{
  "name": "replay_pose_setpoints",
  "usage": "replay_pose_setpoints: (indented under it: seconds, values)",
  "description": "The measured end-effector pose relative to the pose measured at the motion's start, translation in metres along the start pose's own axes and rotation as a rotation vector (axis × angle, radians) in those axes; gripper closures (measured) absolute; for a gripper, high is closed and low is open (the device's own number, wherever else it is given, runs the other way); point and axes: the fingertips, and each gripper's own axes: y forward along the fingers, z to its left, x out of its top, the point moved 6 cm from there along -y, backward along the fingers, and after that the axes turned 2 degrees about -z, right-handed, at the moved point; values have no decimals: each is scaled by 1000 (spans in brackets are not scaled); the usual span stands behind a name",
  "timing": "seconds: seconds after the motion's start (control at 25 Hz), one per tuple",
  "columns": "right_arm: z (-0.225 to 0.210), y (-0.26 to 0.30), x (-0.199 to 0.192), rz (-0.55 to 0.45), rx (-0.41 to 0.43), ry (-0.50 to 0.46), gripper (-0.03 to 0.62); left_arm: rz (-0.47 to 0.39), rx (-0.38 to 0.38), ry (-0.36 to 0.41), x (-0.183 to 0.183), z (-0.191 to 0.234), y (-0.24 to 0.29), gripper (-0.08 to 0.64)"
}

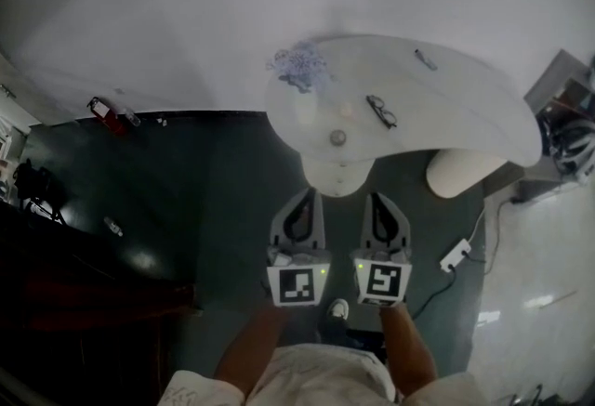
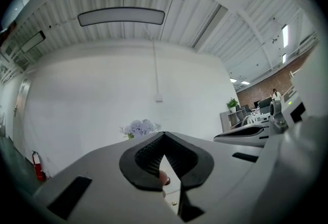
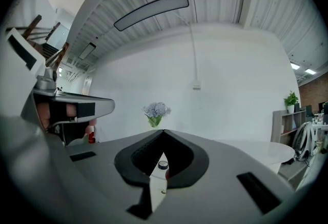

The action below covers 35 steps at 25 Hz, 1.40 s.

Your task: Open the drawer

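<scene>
Drawer job barely started imo, left gripper (image 1: 310,198) and right gripper (image 1: 376,200) both pinched shut w/ nothing in em, short of table (image 1: 465,88), nothing pulled open yet.

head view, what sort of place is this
Probably an open office or lab workspace: a white curved table with glasses and flowers on it, a red fire extinguisher by the wall, and, in the left gripper view, distant desks and a potted plant.
</scene>
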Motion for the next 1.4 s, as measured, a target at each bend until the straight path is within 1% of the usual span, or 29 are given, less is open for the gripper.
replay_pose_setpoints:
  seconds: [0.04, 0.2, 0.24, 0.28, 0.32, 0.36, 0.44, 0.48, 0.52, 0.64, 0.72, 0.88, 1.0, 1.2, 1.4]
  values:
    - [4, 8, -6, 4, -5, -5, 589, 2, -15, 37, -6, 7, 5, 558]
    - [16, 38, -34, 21, -25, -14, 589, 39, -65, 114, -40, 31, 25, 557]
    - [19, 46, -42, 19, -26, -22, 589, 54, -79, 132, -51, 36, 29, 558]
    - [23, 52, -52, 20, -26, -30, 589, 74, -88, 134, -64, 41, 31, 558]
    - [26, 59, -62, 27, -26, -35, 589, 89, -84, 112, -79, 45, 34, 558]
    - [28, 67, -74, 37, -29, -35, 589, 91, -66, 59, -94, 48, 36, 558]
    - [30, 80, -97, 50, -37, -29, 589, 73, -24, -81, -122, 49, 43, 558]
    - [32, 85, -109, 54, -37, -30, 589, 76, -23, -117, -135, 48, 43, 558]
    - [35, 89, -121, 58, -35, -31, 589, 86, -27, -132, -148, 47, 43, 558]
    - [48, 101, -162, 89, -37, -12, 589, 113, -45, -137, -187, 50, 41, 558]
    - [51, 110, -186, 100, -42, -17, 589, 122, -49, -141, -212, 51, 42, 558]
    - [56, 118, -224, 99, -47, -9, 589, 153, -41, -153, -256, 51, 38, 558]
    - [59, 122, -251, 115, -42, -13, 589, 163, -44, -145, -285, 49, 36, 558]
    - [60, 133, -285, 117, -50, -14, 589, 149, -54, -149, -322, 40, 39, 558]
    - [61, 133, -306, 129, -59, 6, 589, 148, -47, -165, -346, 34, 38, 558]
